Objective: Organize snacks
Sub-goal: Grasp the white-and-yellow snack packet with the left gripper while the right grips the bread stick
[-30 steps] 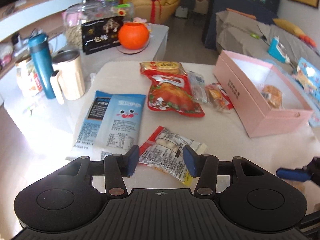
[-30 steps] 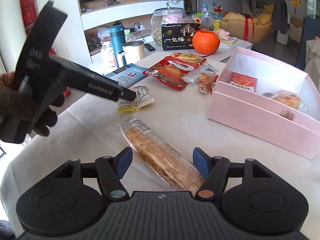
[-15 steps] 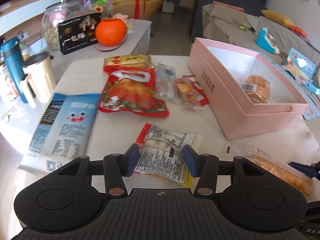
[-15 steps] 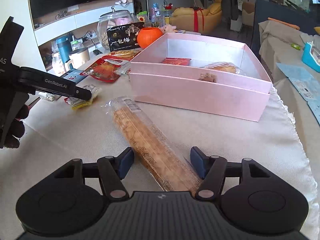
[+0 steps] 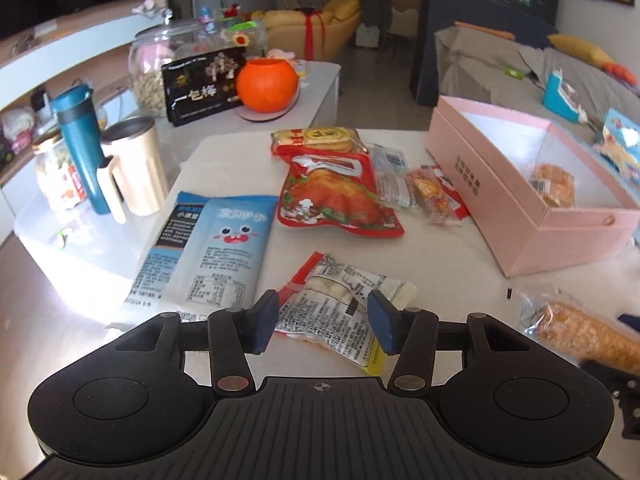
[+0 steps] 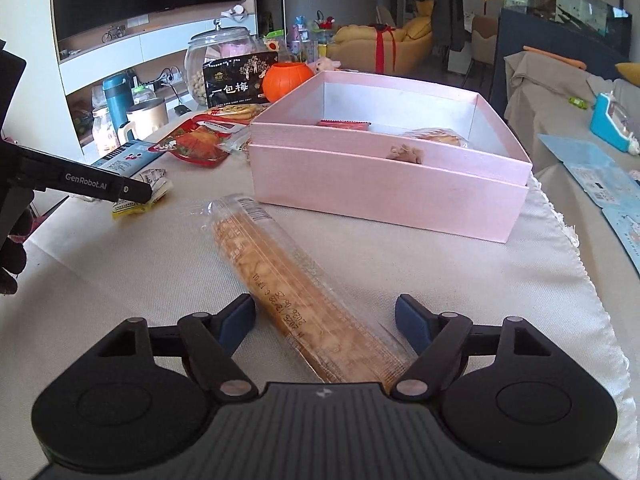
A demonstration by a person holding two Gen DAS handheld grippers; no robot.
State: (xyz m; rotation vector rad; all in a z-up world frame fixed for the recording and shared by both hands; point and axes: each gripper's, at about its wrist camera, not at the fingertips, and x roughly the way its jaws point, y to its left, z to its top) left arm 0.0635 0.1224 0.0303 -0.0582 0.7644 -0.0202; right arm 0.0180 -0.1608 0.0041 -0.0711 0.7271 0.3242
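Note:
In the left wrist view a white and red snack packet lies flat on the tablecloth between the fingers of my left gripper. Its pads stand apart from the packet. In the right wrist view the same gripper reaches over that packet. A long clear pack of golden crackers lies between the fingers of my right gripper, whose jaws are opening and do not touch it. The pink box stands just beyond, holding a red packet and a wrapped pastry.
A blue pack, a red chicken pack, a biscuit pack and small packets lie mid-table. A cream mug, teal bottle, glass jar, black box and orange pot crowd the side table.
The right gripper's jaws have spread wider around the long cracker pack, after its view swung toward the pink box. The left gripper's view shifted sideways and back; its packet stays between the fingers.

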